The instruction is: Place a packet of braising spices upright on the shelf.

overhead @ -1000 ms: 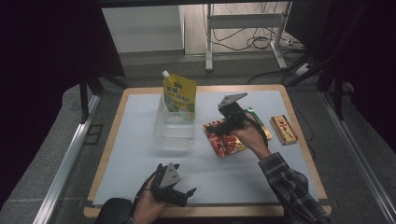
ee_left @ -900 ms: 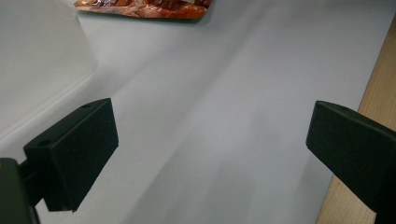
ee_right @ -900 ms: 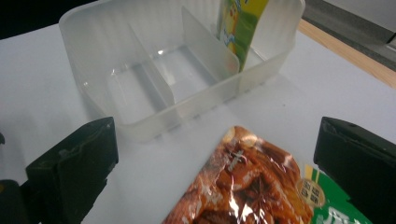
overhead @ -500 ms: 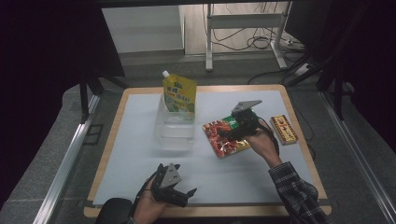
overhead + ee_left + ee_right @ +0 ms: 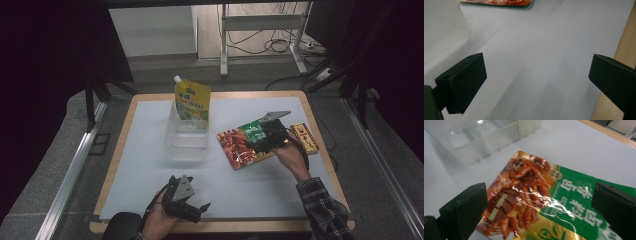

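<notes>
The flat red-and-green glossy snack packet [image 5: 246, 145] lies just right of the clear plastic tub [image 5: 187, 138]. The right gripper [image 5: 537, 202] hovers over it, jaws wide apart (gripping nothing). The left gripper [image 5: 186, 202] sits well in front of the tub, equally wide, empty.

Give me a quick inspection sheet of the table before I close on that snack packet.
Surface: pale mat on a wood-edged table, flat and dry.
Job's things: red and green snack packet lying flat on the mat; clear plastic container with a yellow spouted pouch standing in it.
Clutter: small yellow and red box at the mat's right edge.
Grippers: right gripper open over the packet, jaws either side, not touching it; left gripper open, resting near the front edge.
Cables: a cable trails from the right gripper; loose cables on the floor behind.
Surroundings: metal frame legs, dark curtains at both sides.
</notes>
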`<state>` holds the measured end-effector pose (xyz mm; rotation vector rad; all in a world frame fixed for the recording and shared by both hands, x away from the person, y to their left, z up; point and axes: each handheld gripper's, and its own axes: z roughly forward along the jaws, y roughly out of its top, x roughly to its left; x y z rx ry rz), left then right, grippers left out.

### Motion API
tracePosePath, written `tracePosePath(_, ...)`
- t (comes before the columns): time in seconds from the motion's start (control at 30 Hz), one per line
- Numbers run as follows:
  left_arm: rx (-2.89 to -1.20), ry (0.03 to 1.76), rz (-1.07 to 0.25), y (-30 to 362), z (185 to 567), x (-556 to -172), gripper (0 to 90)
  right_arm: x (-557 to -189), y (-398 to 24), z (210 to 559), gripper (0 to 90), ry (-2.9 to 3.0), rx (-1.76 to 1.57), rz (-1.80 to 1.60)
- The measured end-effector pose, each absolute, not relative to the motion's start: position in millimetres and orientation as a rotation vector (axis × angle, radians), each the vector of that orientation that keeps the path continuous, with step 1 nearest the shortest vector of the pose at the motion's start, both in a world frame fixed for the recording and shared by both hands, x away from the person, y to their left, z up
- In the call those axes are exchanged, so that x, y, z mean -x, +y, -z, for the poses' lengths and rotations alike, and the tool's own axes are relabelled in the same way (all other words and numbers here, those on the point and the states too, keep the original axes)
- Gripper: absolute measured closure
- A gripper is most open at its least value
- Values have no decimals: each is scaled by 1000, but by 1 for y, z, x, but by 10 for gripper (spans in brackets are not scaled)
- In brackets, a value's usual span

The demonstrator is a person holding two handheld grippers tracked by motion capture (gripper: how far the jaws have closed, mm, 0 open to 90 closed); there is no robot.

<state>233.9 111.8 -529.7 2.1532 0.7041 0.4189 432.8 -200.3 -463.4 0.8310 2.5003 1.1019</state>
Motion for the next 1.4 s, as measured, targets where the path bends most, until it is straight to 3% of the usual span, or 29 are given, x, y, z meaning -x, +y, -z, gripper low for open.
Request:
tracePosePath(0.73,-2153,694,-418,110,530,-233,9,-458,-262,487,29,2422,-1005,-1040)
tracePosePath(1.4,-2168,684,-418,109,531,-233,9,-471,-273,515,30,2463,-1134,-952)
